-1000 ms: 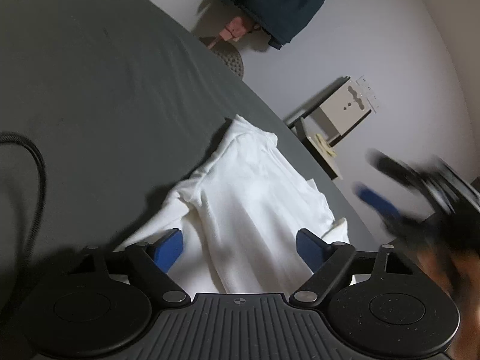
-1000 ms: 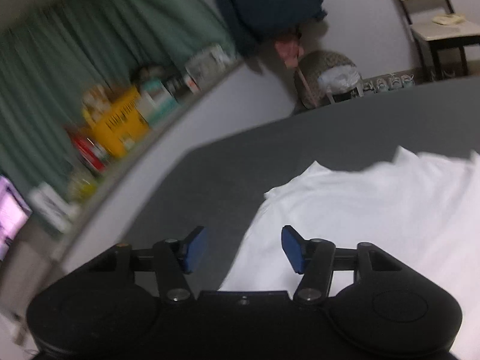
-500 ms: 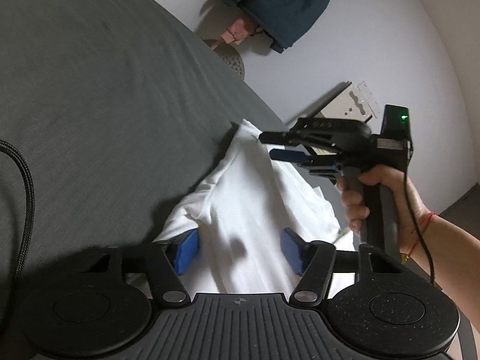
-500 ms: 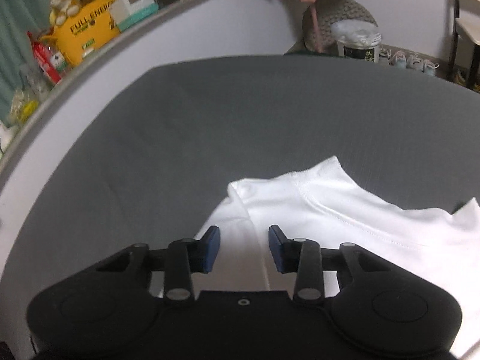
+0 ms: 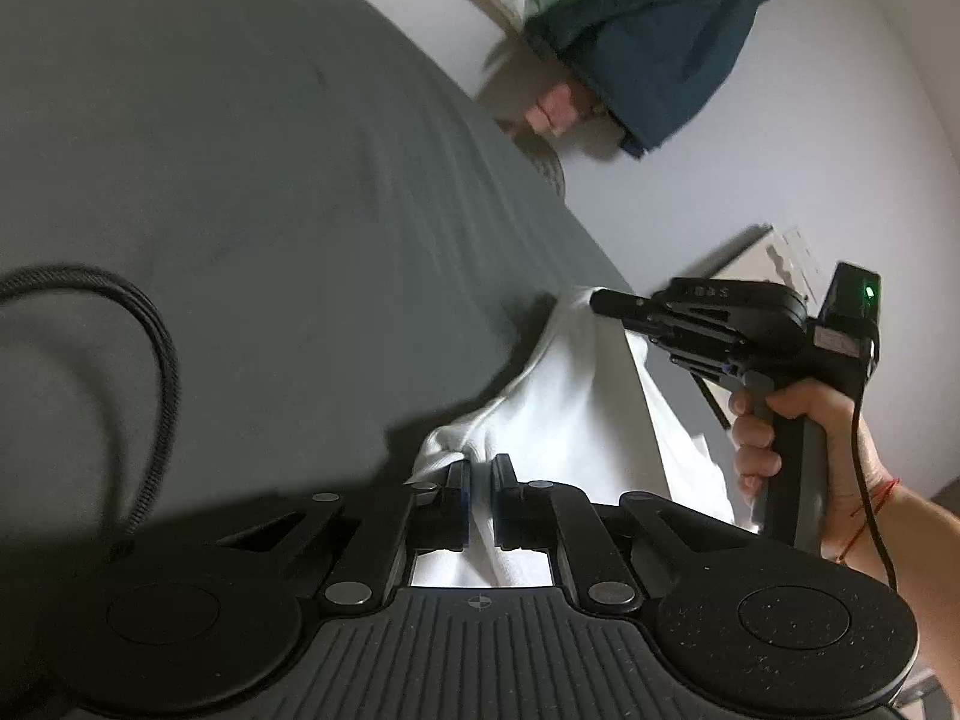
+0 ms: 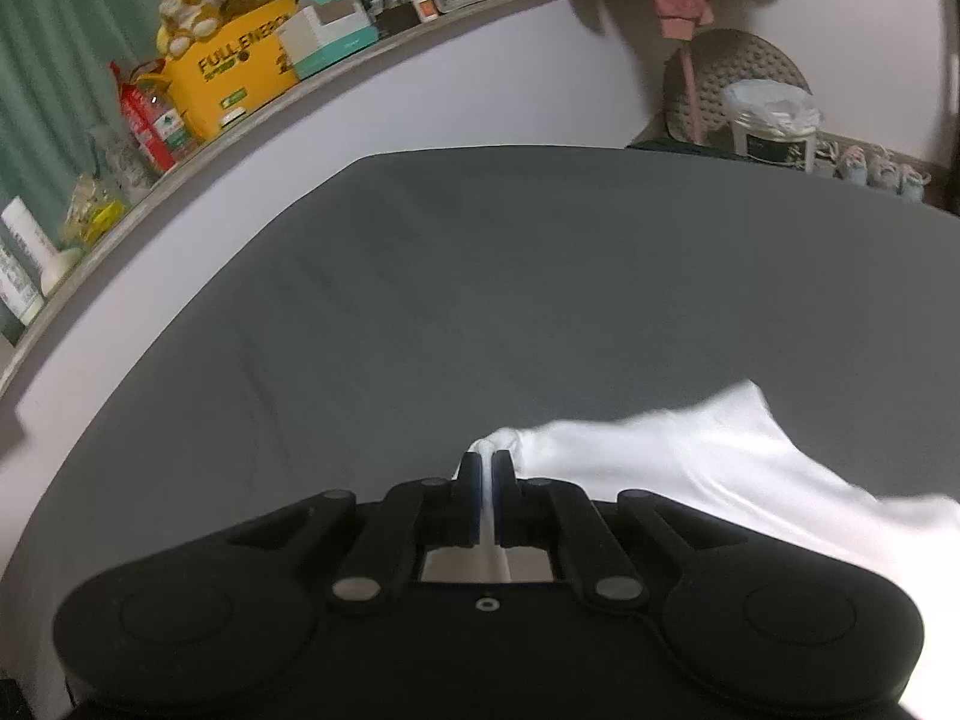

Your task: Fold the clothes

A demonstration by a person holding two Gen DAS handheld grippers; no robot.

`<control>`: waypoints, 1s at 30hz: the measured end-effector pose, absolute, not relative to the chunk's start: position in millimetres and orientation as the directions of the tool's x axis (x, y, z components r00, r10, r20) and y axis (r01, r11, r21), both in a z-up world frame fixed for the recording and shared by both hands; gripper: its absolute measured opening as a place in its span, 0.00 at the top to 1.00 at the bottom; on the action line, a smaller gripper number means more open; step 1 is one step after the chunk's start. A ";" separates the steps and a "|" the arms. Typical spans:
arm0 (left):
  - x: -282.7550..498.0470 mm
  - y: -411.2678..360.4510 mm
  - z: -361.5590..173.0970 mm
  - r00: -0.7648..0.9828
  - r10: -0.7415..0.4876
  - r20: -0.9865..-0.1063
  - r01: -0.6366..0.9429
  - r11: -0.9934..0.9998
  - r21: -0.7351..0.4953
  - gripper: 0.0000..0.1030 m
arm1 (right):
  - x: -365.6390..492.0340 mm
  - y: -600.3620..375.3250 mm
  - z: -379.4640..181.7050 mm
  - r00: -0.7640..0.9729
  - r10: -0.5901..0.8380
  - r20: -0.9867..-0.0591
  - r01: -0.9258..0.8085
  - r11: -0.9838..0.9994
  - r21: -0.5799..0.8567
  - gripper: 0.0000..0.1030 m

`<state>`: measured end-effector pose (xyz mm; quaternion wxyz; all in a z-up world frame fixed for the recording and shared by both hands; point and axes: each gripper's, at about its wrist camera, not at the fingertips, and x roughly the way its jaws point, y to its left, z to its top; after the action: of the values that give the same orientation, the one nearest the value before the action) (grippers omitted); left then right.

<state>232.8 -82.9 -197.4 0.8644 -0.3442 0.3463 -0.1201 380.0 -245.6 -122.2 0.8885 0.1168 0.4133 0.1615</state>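
A white garment (image 5: pixel 576 396) lies near the right edge of a grey bed (image 5: pixel 240 192). My left gripper (image 5: pixel 478 471) is shut on a bunched corner of it, cloth pinched between the blue pads. The right gripper (image 5: pixel 600 303), held by a hand (image 5: pixel 798 414), is shut on the garment's far corner and lifts it. In the right wrist view the right gripper (image 6: pixel 487 461) clamps a thin white fold, and the white garment (image 6: pixel 690 462) trails off to the right over the grey bed (image 6: pixel 540 276).
A black cable (image 5: pixel 150 348) loops over the bed at the left. A dark blue garment (image 5: pixel 660 42) hangs on the wall. A ledge (image 6: pixel 210 126) with a yellow box (image 6: pixel 234 72) and bottles curves behind the bed. A bin (image 6: pixel 774 126) stands on the floor.
Both grippers went from open to shut on the white garment. The right gripper came down onto the far corner and lifted it; the left one closed on the near corner.
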 end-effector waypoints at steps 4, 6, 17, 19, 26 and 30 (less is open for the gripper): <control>228.2 -79.5 -195.9 0.757 -0.402 -0.516 -0.072 0.733 -0.676 0.95 | 400.4 -227.8 -128.1 0.590 0.354 -0.726 -0.181 0.934 0.308 0.96; 230.3 -79.9 -198.2 0.750 -0.402 -0.526 -0.079 0.734 -0.674 0.94 | 405.2 -220.8 -134.8 0.580 0.321 -0.749 -0.159 0.946 0.283 0.96; 241.2 -83.0 -195.9 0.729 -0.384 -0.567 -0.095 0.763 -0.639 0.94 | 363.2 -248.3 -109.0 0.637 0.296 -0.712 -0.099 0.947 0.305 0.61; 245.0 -84.1 -190.4 0.711 -0.380 -0.591 -0.105 0.774 -0.624 0.93 | 330.8 -268.1 -91.6 0.645 0.323 -0.692 -0.117 0.937 0.328 0.60; 237.0 -89.9 -155.5 0.724 -0.362 -0.588 -0.063 0.813 -0.578 0.39 | 160.0 -339.9 -48.7 0.678 0.327 -0.658 -0.049 0.913 0.404 0.50; 216.6 -93.8 -123.4 0.747 -0.373 -0.551 0.045 0.855 -0.518 0.29 | 59.6 -357.7 -50.8 0.631 0.172 -0.756 0.125 0.940 0.318 0.47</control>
<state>216.6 -93.8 -123.4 0.9023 -0.2437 0.3364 -0.1156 59.6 -357.7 -50.8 0.8865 0.1727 0.4291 0.0131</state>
